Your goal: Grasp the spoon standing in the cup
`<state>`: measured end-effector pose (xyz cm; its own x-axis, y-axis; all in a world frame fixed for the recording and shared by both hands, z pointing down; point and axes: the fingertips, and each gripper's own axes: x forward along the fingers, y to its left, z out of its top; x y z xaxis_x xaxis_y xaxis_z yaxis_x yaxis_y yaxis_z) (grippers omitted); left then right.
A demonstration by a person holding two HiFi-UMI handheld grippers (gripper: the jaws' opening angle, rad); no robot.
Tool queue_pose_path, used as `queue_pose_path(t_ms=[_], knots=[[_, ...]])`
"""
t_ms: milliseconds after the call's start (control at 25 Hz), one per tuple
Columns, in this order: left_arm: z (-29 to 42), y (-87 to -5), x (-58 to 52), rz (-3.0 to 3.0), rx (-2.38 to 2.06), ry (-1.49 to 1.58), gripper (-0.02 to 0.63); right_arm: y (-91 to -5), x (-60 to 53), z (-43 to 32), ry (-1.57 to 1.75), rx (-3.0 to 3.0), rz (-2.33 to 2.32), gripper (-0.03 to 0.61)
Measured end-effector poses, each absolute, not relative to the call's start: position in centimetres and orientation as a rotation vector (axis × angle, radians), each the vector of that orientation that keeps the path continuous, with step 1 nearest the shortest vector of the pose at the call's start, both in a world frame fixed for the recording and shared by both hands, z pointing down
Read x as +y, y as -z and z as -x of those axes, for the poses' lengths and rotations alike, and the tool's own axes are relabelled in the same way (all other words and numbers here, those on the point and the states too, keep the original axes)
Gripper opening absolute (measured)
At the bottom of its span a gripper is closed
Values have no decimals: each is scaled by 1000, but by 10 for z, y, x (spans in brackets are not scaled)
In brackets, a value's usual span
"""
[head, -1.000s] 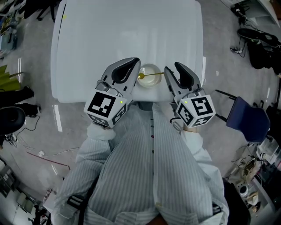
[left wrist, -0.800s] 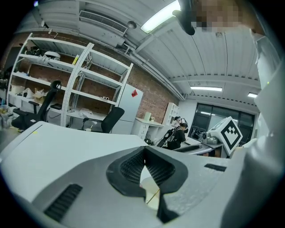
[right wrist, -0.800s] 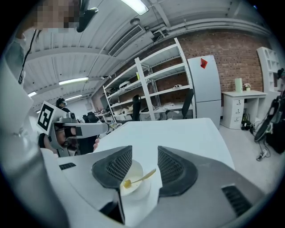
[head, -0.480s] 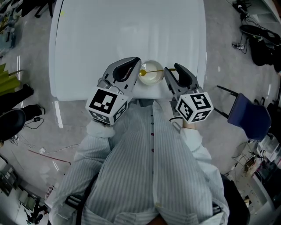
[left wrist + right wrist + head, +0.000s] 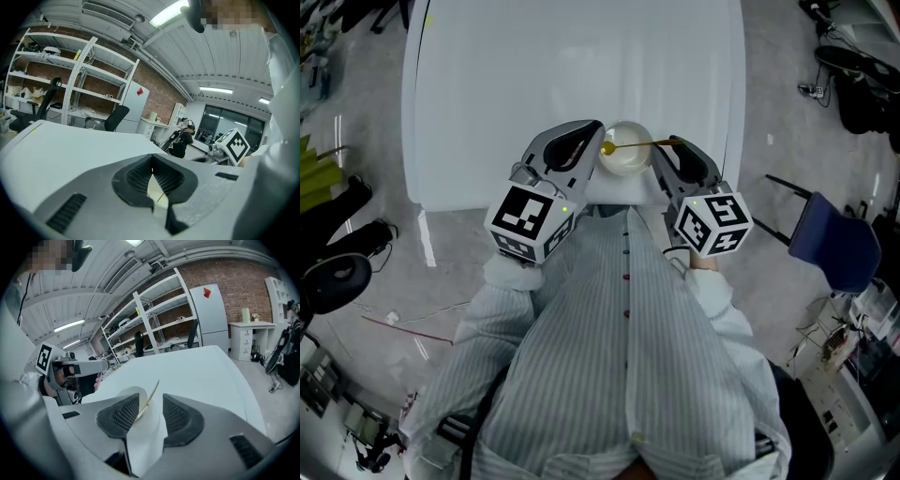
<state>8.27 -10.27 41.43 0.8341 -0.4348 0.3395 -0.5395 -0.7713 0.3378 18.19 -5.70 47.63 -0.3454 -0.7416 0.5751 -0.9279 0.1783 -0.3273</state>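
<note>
Shirt: striped shirt [image 5: 619, 356], nearest.
Left claw [image 5: 592, 128]: jaws meet at the tips, gripping nothing; just left of the cup.
Right claw [image 5: 674, 143]: jaws apart, spoon handle between them, ungripped.
Cup [image 5: 622, 163]: white, on the bench's near edge, between both claws.
Spoon [image 5: 630, 145]: gold, leaning in the cup, handle toward the right claw.
Bench [image 5: 534, 75]: white, stretching beyond.

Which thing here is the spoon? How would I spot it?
Start at the big white table; at its near edge stands a small round white cup. The thin yellow spoon leans in it, the only slender coloured thing there.
</note>
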Motion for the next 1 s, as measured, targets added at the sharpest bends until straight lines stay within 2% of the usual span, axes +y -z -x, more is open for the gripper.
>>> queue_pose_path(t_ms=[200,560,1000], knots=[[-81,-417,-104,-2584,-722,-339,9,-481,-57,-180,-944,-2173,-1608,150],[-80,-422,-100,-2582,-718,-341,9,-480,-58,-179,-868,-2170,-1647,55],[-77,-418,-103,-2590,-717,-334,9,-466,-64,-172,-867,-2233,-1633,25]])
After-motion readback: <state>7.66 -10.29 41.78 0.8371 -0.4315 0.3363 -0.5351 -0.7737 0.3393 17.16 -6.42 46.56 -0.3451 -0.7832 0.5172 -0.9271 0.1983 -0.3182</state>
